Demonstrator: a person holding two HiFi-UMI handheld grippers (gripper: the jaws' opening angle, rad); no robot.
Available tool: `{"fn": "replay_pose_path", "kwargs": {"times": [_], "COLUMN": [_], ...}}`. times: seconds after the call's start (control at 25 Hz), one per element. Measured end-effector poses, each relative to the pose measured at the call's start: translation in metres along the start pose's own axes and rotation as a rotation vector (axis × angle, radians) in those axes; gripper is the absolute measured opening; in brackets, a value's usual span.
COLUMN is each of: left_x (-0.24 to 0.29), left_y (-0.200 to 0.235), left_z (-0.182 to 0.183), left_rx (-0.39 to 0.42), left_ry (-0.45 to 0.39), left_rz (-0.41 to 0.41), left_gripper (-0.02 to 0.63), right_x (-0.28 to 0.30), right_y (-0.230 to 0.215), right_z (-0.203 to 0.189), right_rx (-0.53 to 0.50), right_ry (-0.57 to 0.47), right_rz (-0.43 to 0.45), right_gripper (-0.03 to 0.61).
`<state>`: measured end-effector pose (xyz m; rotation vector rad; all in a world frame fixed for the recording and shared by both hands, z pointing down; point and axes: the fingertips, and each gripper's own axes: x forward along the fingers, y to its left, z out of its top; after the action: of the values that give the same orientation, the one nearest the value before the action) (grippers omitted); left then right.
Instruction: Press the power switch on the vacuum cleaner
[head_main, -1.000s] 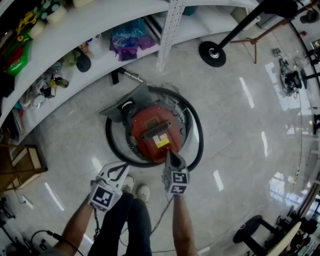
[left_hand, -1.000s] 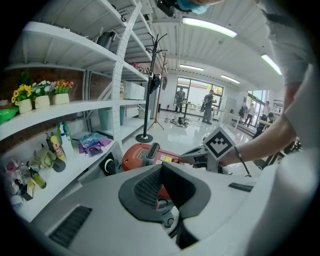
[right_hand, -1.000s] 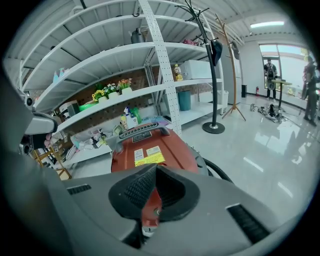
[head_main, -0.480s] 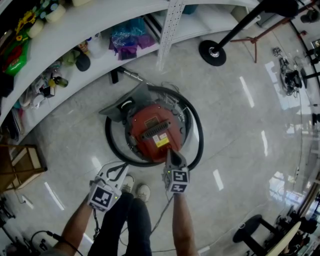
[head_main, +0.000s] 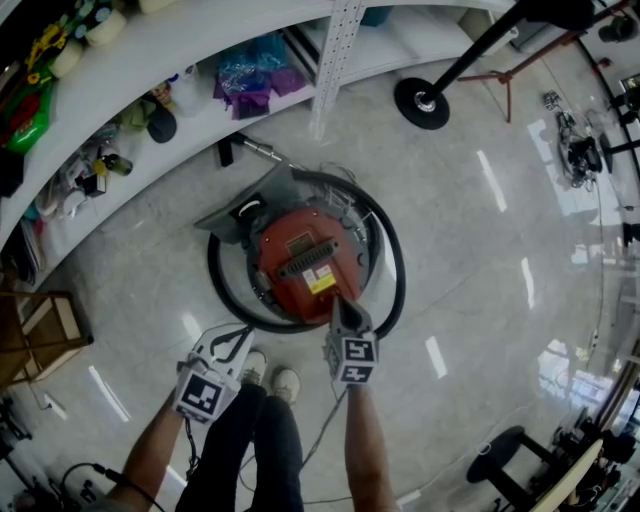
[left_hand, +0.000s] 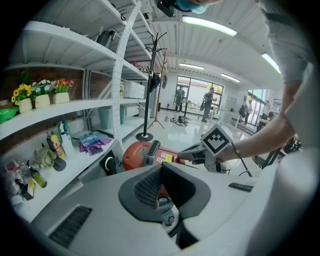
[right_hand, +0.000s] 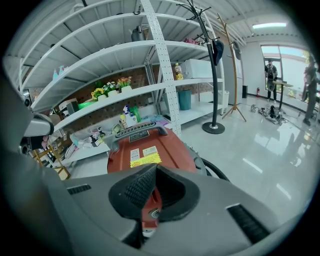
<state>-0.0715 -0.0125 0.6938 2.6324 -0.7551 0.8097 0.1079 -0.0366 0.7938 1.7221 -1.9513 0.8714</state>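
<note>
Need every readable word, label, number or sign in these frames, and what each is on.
No text here can be read.
Yellow sticker on the round red vacuum cleaner: print too small.
White sticker above it: blurred.
Dark plate by the vacuum's grey handle: unreadable.
Black-and-white marker cubes: square patterns only, no letters.
Bottles on the white shelf: labels too small.

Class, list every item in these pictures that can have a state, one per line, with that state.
vacuum cleaner, upright on the floor; on or off cannot be told
hose, looped round the vacuum cleaner
right gripper, shut, tip on the vacuum cleaner's red top
left gripper, shut, empty, clear of the vacuum cleaner
</note>
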Motion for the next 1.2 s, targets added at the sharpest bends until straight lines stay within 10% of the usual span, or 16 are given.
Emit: {"fn": "replay_pose_path", "kwargs": {"times": [1.2], "left_x": [-0.0014], "left_y": [-0.0031], "left_z": [0.0009], "left_rx": [0.016], "left_ry": [0.011], "left_rz": [-0.006], "left_gripper": [0.006], "right_x": [0.001], "right_y": [-0.0022], "right_z": [0.0016], "right_rx": [0.05], "right_ry": [0.002], "right_rz": [0.013], "right_gripper": [0.012]}}
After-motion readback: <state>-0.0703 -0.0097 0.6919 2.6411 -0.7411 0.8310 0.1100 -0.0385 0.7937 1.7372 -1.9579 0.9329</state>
